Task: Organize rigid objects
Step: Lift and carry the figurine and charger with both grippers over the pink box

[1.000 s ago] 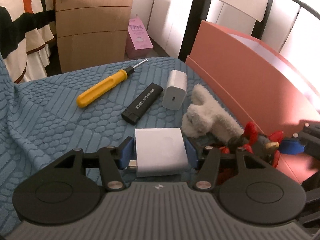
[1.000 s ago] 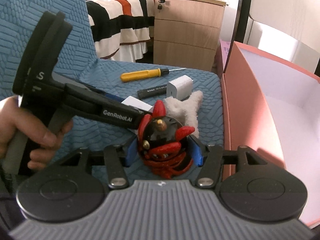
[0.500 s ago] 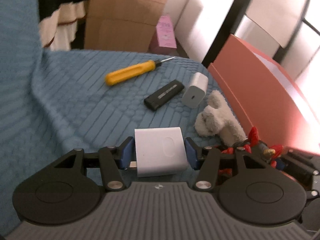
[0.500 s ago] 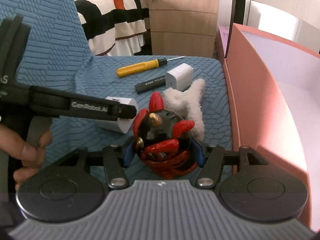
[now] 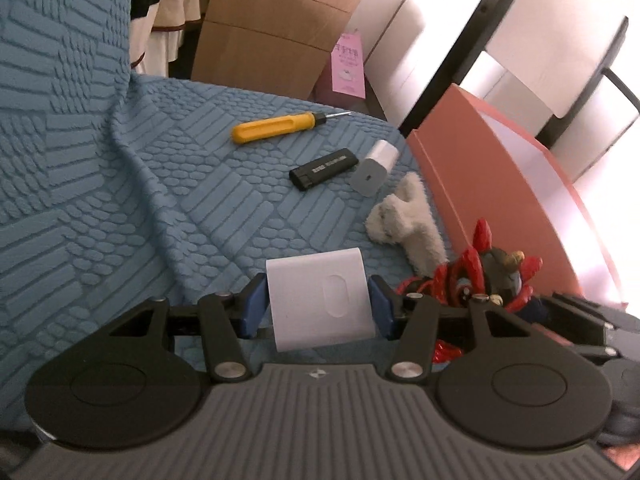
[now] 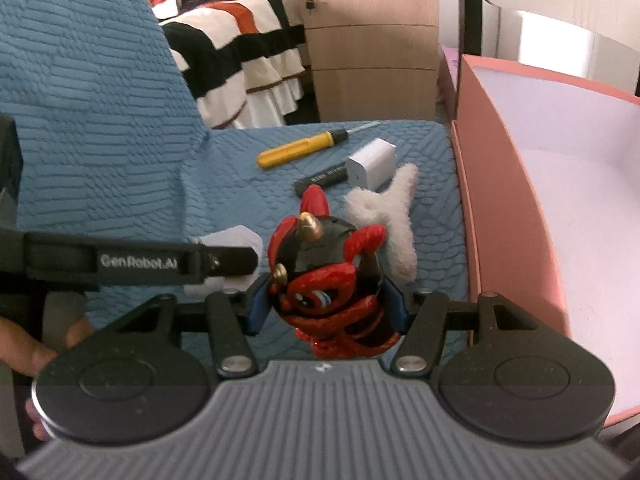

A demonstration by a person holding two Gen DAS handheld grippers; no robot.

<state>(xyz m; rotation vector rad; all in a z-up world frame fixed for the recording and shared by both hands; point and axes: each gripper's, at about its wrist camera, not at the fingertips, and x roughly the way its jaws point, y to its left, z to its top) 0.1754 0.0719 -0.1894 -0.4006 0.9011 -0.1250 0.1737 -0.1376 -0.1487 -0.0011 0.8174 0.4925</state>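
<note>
My left gripper point(image 5: 318, 300) is shut on a white charger block point(image 5: 320, 298), held above the blue textured cover point(image 5: 120, 200). My right gripper point(image 6: 328, 304) is shut on a red and black horned figurine point(image 6: 328, 276), also seen in the left wrist view point(image 5: 480, 272). On the cover lie a yellow screwdriver point(image 5: 276, 127), a black lighter-like stick point(image 5: 323, 169), a small white adapter point(image 5: 374, 171) and a white plush toy point(image 5: 404, 220). A pink box point(image 6: 560, 200) with a white inside stands open at the right.
A wooden drawer cabinet point(image 6: 372, 40) and a striped bedspread point(image 6: 240, 48) stand behind the cover. A pink bag point(image 5: 348, 68) sits by the cabinet. The left gripper's arm point(image 6: 132, 260) crosses the right wrist view at the left.
Both grippers have risen and pulled back with their loads. The left gripper has swung left, so the loose items look farther away. The figurine has turned to face the camera.
</note>
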